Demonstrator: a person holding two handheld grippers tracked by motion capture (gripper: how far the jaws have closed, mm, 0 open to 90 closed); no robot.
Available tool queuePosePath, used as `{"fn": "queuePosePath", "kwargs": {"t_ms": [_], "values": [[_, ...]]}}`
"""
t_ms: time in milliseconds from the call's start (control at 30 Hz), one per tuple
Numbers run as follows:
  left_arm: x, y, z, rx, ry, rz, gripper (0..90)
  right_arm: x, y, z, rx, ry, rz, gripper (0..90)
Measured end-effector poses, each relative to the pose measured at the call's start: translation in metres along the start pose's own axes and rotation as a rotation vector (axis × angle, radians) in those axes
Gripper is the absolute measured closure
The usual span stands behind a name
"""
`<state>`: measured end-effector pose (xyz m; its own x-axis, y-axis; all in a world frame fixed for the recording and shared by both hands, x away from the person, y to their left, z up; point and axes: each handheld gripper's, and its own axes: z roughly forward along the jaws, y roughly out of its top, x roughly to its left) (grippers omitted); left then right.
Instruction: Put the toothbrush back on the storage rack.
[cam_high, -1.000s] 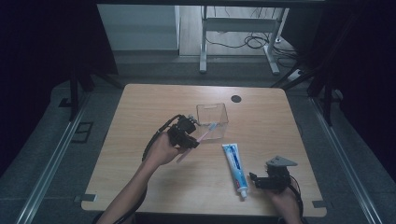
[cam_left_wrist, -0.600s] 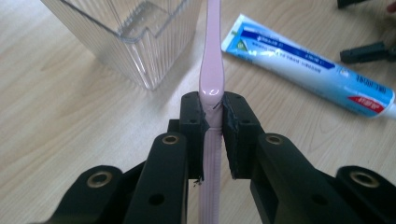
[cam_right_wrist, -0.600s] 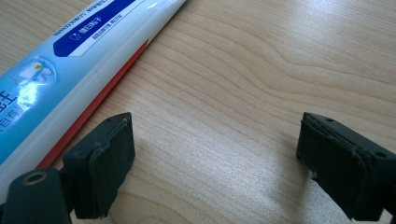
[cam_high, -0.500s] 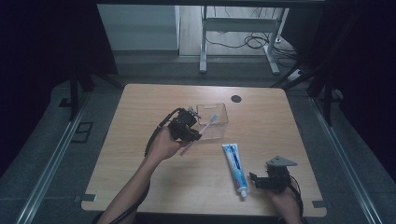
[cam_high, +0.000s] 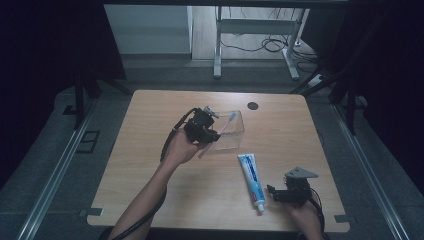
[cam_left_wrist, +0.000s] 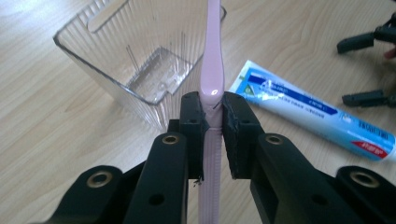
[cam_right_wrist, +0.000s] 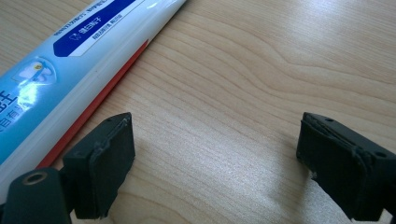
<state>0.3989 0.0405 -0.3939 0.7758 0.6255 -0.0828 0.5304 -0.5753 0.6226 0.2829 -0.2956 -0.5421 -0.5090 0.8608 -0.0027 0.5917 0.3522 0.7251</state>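
High view: my left gripper (cam_high: 212, 131), clamping the pink toothbrush (cam_high: 226, 124), has risen toward twelve o'clock over the clear container (cam_high: 235, 137); my right gripper (cam_high: 277, 194) gapes unmoved.

A pale pink toothbrush (cam_left_wrist: 211, 70) beside a clear, ribbed plastic box (cam_left_wrist: 135, 60); a white toothpaste tube (cam_high: 251, 180) with blue panels and a red stripe; black hand-held gripper (cam_left_wrist: 212, 122) pads; a light wood-grain surface (cam_high: 150, 165).
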Motion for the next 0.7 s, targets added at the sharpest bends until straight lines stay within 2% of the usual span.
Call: {"fn": "queuePosePath", "kwargs": {"t_ms": [100, 267, 700], "values": [[0.002, 0.002, 0.0, -0.004, 0.0, 0.002, 79.2, 0.0, 0.0, 0.0, 0.0, 0.0, 0.0, 11.0], [0.005, 0.008, 0.002, -0.044, 0.002, -0.019, 79.2, 0.0, 0.0, 0.0, 0.002, 0.001, 0.004, 11.1], [0.009, 0.028, 0.001, -0.102, 0.03, -0.011, 79.3, 0.0, 0.0, 0.0, 0.001, 0.001, 0.005, 11.0]]}}
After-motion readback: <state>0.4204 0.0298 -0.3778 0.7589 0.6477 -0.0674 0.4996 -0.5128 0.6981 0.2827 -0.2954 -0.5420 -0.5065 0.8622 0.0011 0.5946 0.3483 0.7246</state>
